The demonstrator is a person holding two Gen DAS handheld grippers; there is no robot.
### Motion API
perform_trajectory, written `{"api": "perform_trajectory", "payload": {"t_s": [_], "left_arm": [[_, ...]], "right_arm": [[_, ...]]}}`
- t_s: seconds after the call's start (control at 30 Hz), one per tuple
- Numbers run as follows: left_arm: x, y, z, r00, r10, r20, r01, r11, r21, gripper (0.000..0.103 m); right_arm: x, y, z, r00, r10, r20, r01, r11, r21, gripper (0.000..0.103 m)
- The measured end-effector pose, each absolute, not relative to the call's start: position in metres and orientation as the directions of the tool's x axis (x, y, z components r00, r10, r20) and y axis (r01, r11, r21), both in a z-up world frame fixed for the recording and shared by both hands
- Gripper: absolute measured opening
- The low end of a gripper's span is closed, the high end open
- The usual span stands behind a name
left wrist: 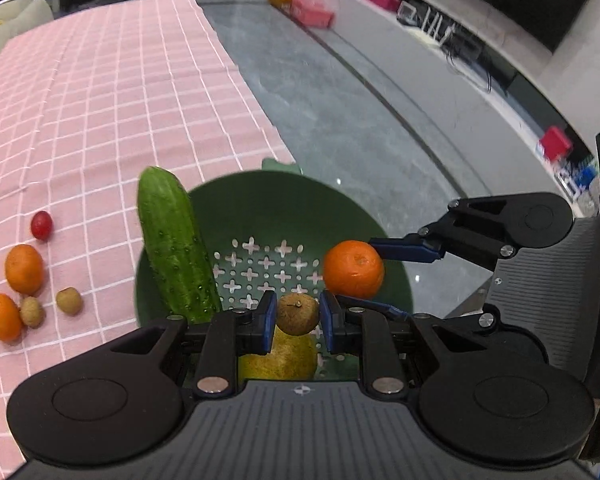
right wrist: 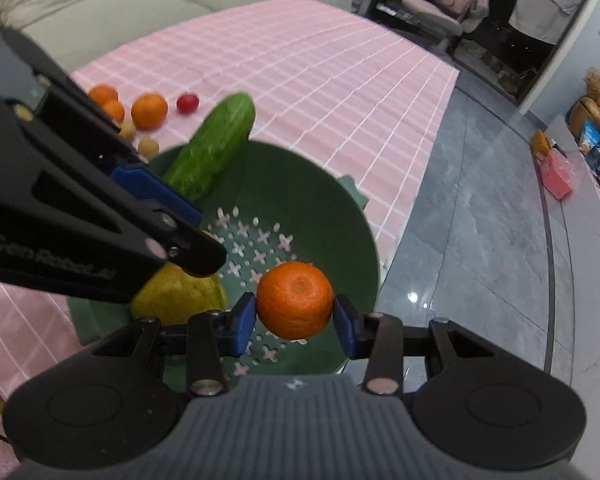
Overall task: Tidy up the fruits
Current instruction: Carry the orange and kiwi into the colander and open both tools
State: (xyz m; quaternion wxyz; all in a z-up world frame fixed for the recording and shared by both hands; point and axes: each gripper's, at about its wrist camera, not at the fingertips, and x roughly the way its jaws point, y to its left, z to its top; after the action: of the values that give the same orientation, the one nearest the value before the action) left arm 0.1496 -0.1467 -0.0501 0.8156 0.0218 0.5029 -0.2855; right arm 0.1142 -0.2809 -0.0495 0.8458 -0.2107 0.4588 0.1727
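Note:
A green colander bowl [left wrist: 352,216] [right wrist: 332,208] sits at the edge of the pink checked cloth. A cucumber [left wrist: 172,244] [right wrist: 214,148] leans on its rim and a yellow fruit [left wrist: 288,360] [right wrist: 180,296] lies inside. My left gripper [left wrist: 298,318] is shut on a small brown longan [left wrist: 298,314] above the bowl. My right gripper [right wrist: 294,316] is shut on an orange mandarin [right wrist: 295,300], also held above the bowl; it also shows in the left wrist view [left wrist: 353,268].
On the cloth [left wrist: 120,92] lie several mandarins [left wrist: 24,269] [right wrist: 149,111], two longans [left wrist: 69,300] [right wrist: 148,146] and a red cherry tomato [left wrist: 41,225] [right wrist: 187,103]. Grey tiled floor [left wrist: 360,120] lies beyond the cloth's edge. A sofa [right wrist: 112,8] stands behind.

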Motion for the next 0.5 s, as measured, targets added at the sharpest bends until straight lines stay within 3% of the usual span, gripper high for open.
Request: {"api": "perform_trajectory", "payload": {"t_s": [0.5], "left_arm": [[0.169,-0.157,-0.070,0.303,-0.393,-0.868,0.513,0.835,-0.198,0.028]], "right_arm": [[0.132,-0.281,-0.079,0.457,0.088,-0.885,-0.529,0.827,-0.191,0.040]]}}
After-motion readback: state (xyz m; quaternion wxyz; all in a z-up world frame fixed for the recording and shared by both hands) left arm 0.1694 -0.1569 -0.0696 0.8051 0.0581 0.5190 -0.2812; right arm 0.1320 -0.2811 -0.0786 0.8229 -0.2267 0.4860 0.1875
